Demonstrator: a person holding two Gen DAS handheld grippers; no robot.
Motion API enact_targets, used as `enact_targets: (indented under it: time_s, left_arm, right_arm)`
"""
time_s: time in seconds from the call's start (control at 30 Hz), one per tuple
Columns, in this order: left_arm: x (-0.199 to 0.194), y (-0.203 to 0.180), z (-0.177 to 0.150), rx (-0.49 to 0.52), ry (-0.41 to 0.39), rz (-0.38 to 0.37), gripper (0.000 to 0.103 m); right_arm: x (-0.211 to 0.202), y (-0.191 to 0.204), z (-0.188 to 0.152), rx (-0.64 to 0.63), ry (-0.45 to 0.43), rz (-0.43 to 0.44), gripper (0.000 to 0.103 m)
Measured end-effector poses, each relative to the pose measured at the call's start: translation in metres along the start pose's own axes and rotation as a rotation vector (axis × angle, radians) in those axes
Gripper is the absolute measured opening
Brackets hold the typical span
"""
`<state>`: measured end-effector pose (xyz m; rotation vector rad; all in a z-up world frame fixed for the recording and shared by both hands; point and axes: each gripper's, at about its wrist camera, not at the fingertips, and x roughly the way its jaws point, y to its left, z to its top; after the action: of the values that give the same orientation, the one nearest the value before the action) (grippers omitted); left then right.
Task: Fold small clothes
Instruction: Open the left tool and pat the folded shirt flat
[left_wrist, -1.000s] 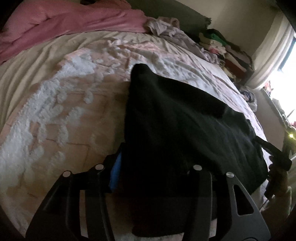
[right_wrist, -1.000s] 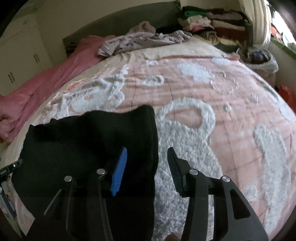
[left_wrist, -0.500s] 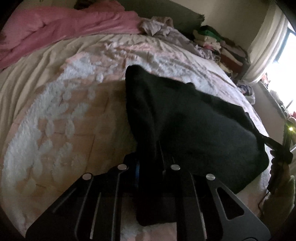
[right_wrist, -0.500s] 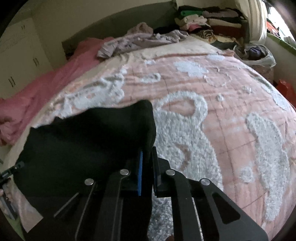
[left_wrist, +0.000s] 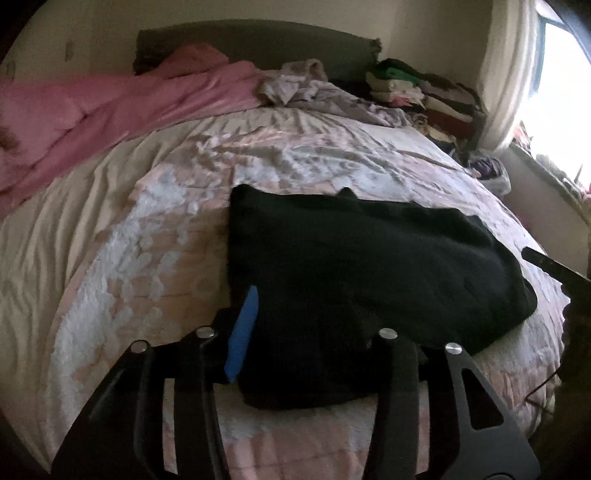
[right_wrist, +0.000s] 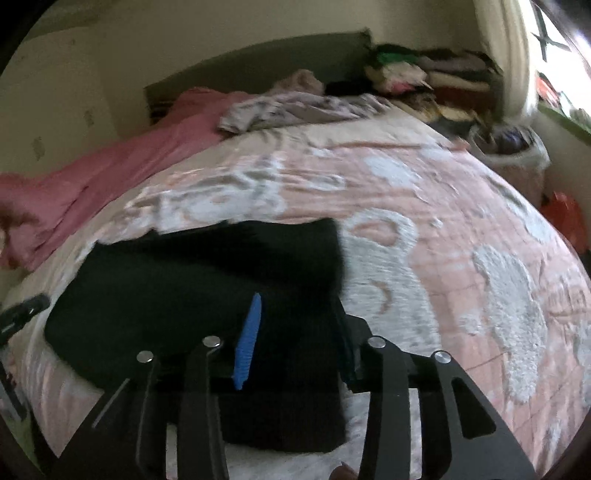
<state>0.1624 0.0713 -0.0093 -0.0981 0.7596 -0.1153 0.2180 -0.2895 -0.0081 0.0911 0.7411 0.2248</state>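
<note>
A black garment (left_wrist: 362, 266) lies folded on the pink and white bedspread (left_wrist: 155, 251); it also shows in the right wrist view (right_wrist: 207, 295). My left gripper (left_wrist: 310, 332) is open over the garment's near left edge, with its blue pad (left_wrist: 243, 332) beside the cloth. My right gripper (right_wrist: 299, 343) is open over the garment's near right edge, blue pad (right_wrist: 248, 343) above the cloth. Neither holds the garment. The right gripper's tip shows at the right edge of the left wrist view (left_wrist: 546, 266).
A pink duvet (left_wrist: 92, 110) lies bunched at the far left. Loose lilac clothes (left_wrist: 325, 96) lie by the headboard. A stack of folded clothes (left_wrist: 417, 92) stands at the far right corner, near the bright window (left_wrist: 561, 74).
Both grippers, shut on the black garment's near edge half a second ago, have opened and let it go. The garment now lies flatter on the bed. Both views have tilted up.
</note>
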Motion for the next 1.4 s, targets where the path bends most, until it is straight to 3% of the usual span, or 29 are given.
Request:
enact_targets:
  time_s: [0.13, 0.23, 0.37, 0.47, 1.2, 1.33, 1.4]
  left_arm:
    - [0.012, -0.021, -0.01, 0.054, 0.045, 0.017, 0.043]
    - [0.027, -0.026, -0.022, 0.067, 0.111, 0.032, 0.045]
    - [0.031, -0.029, -0.031, 0.091, 0.115, 0.055, 0.047]
    - [0.029, -0.029, -0.031, 0.081, 0.117, 0.048, 0.048]
    - [0.018, -0.031, -0.038, 0.063, 0.117, 0.024, 0.048]
    - [0.009, -0.034, -0.04, 0.057, 0.107, 0.023, 0.05]
    - [0.005, -0.035, -0.039, 0.06, 0.105, 0.022, 0.06]
  right_arm:
    - [-0.001, 0.038, -0.008, -0.084, 0.018, 0.055, 0.047]
    - [0.004, 0.057, -0.016, -0.137, 0.044, 0.045, 0.05]
    - [0.021, 0.048, -0.031, -0.093, 0.146, -0.026, 0.05]
    - [0.029, 0.034, -0.04, -0.032, 0.176, -0.009, 0.05]
    - [0.015, 0.033, -0.049, 0.032, 0.155, -0.013, 0.051]
    - [0.002, 0.034, -0.046, 0.048, 0.116, 0.008, 0.074]
    - [-0.007, 0.039, -0.043, 0.032, 0.09, -0.007, 0.083]
